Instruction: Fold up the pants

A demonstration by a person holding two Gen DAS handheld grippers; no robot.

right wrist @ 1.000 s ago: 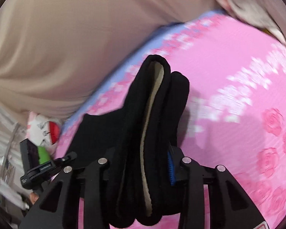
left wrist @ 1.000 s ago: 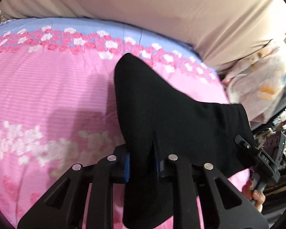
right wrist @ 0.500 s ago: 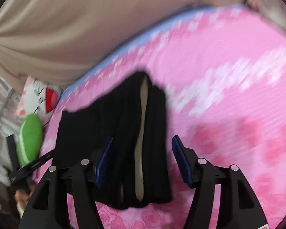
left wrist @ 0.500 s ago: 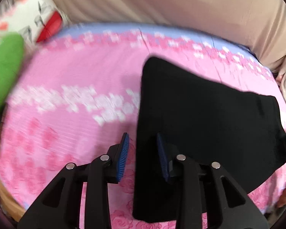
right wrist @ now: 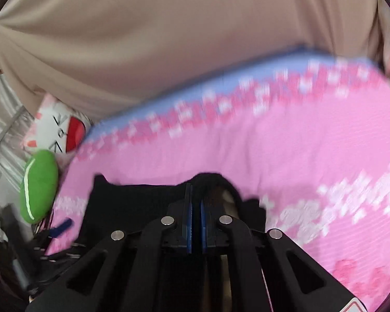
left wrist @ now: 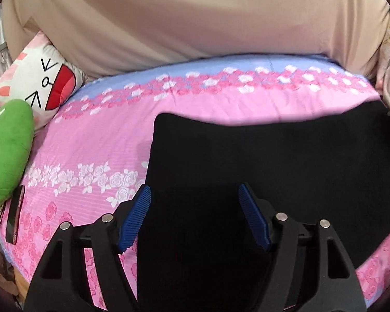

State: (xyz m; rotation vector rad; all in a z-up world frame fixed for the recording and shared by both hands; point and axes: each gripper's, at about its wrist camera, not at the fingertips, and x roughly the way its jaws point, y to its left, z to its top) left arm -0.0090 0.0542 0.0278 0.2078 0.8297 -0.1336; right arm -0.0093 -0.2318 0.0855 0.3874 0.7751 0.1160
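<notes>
Pants released since a second ago by both hand-held grippers and left flat on the bed; left jaws since spread, right jaws since closed.

Black folded pants are laid flat on the pink rose-print bedsheet, toward the near edge of the bed. Left hand-held gripper is held over the near left part of the pants, jaws opening, blue pads apart and not pressed on the cloth. Right hand-held gripper is shown with pads together, nothing seen pinched between them; pants lie below it with the beige lining at the waistband exposed just beside its tip. Right view is motion-blurred. A cartoon-face pillow and a green plush cushion are seen at the left edge of the bed, a beige curtain behind.
</notes>
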